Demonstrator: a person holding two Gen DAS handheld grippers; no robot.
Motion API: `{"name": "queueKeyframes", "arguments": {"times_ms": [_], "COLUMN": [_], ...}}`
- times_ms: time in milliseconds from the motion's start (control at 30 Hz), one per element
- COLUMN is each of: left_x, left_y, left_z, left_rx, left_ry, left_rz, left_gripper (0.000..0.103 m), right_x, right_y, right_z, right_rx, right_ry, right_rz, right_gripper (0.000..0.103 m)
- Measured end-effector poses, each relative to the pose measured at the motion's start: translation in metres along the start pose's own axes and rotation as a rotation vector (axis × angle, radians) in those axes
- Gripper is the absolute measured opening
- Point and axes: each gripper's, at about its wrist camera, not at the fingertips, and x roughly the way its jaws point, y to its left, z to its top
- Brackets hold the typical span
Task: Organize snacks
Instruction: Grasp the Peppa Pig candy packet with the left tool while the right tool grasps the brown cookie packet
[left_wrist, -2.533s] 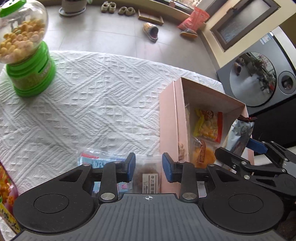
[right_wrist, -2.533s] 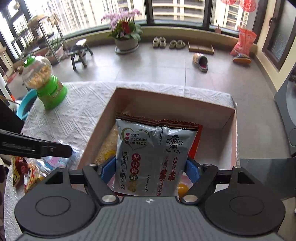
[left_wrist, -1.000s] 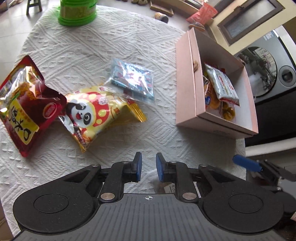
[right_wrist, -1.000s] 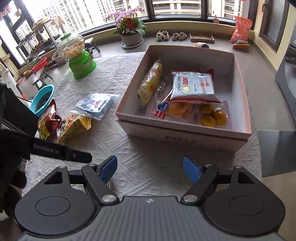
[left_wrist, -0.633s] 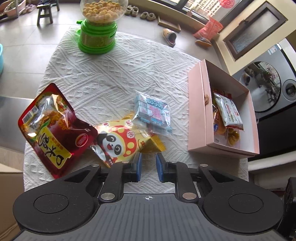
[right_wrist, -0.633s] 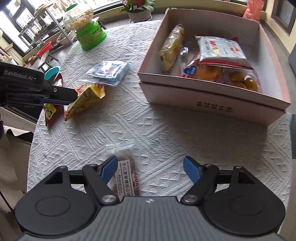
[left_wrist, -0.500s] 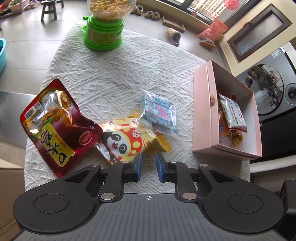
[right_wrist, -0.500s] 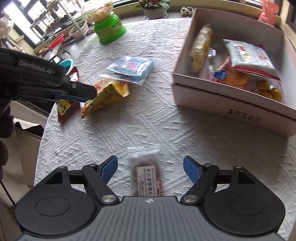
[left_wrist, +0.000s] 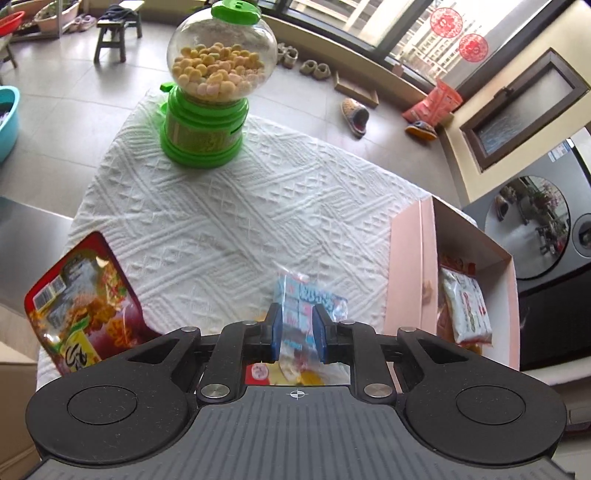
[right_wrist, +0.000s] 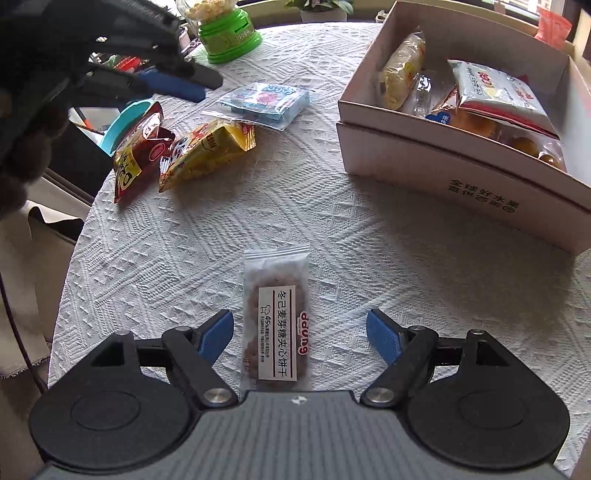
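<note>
Hovering above the white tablecloth (left_wrist: 229, 221), the left gripper (left_wrist: 296, 328) has its jaws narrowly apart, framing the blue packet (left_wrist: 308, 299) that lies beyond them; I cannot tell whether they touch it. Red bag (left_wrist: 79, 295) at left, pink box (left_wrist: 410, 266) at right, green candy dispenser (left_wrist: 207, 122) behind.

Over on the right wrist view, the right gripper (right_wrist: 300, 334) spreads its jaws wide either side of 1 biscuit bar (right_wrist: 277, 321), flat on the cloth. Yellow bag (right_wrist: 208, 149) lies well apart; the box holds several snacks.
</note>
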Motion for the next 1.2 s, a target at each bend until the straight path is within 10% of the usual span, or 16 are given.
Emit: {"name": "queueKeyframes", "arguments": {"times_ms": [267, 533, 667, 1200], "left_x": [0.067, 0.086, 0.086, -0.023], "left_y": [-0.02, -0.075, -0.077, -0.009], "left_z": [0.015, -0.005, -0.006, -0.105], "left_rx": [0.102, 0.37, 0.337, 0.137], "left_ry": [0.212, 0.233, 0.213, 0.23], "left_rz": [0.018, 0.141, 0.171, 0.028], "left_gripper": [0.051, 0.086, 0.081, 0.067], "right_x": [0.005, 0.017, 0.026, -0.013], "right_y": [0.009, 0.028, 0.05, 0.018], "right_z": [-0.003, 0.001, -0.007, -0.023], "right_rx": [-0.06, -0.15, -0.295, -0.137], "right_ry": [0.0, 0.07, 0.099, 0.091], "right_rz": [-0.005, -0.076, -0.166, -0.136], "right_gripper": [0.095, 0.103, 0.103, 0.083]}}
